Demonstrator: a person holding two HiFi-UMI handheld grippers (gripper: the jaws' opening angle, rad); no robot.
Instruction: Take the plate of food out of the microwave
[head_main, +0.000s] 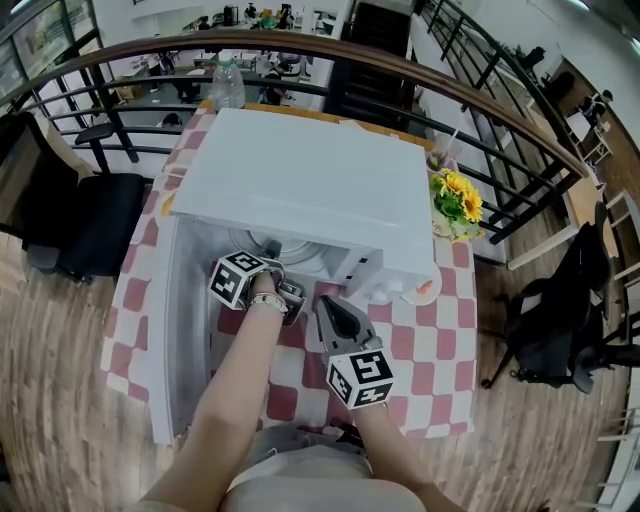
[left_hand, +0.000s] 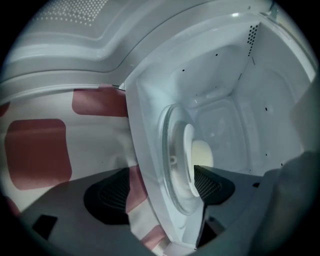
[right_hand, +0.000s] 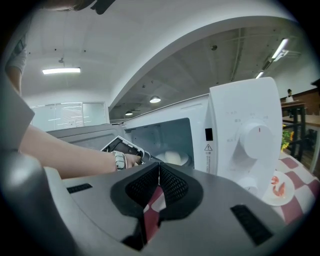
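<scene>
While the microwave (head_main: 300, 185) is standing with its door (head_main: 168, 330) open, the left gripper (head_main: 268, 254) is sitting at the cavity mouth, jaws spread wide and gripping nothing. Judging by this, the reach for the plate is under way and the grasp is not yet made. The plate (left_hand: 189, 161) of pale food (left_hand: 203, 154) is resting on the glass turntable (left_hand: 169, 165) inside. The next move is likely calling for closing on the near rim, then lifting level over the front lip. The right gripper (head_main: 328, 310) is hanging outside over the checked cloth (head_main: 440, 350), jaws pressed together, empty. The left gripper view is showing one pad beside the plate rim and the other outside the lip. Only the right gripper view is showing the dial (right_hand: 257, 140). The head view is giving layout, with the food hidden under the microwave's top.
</scene>
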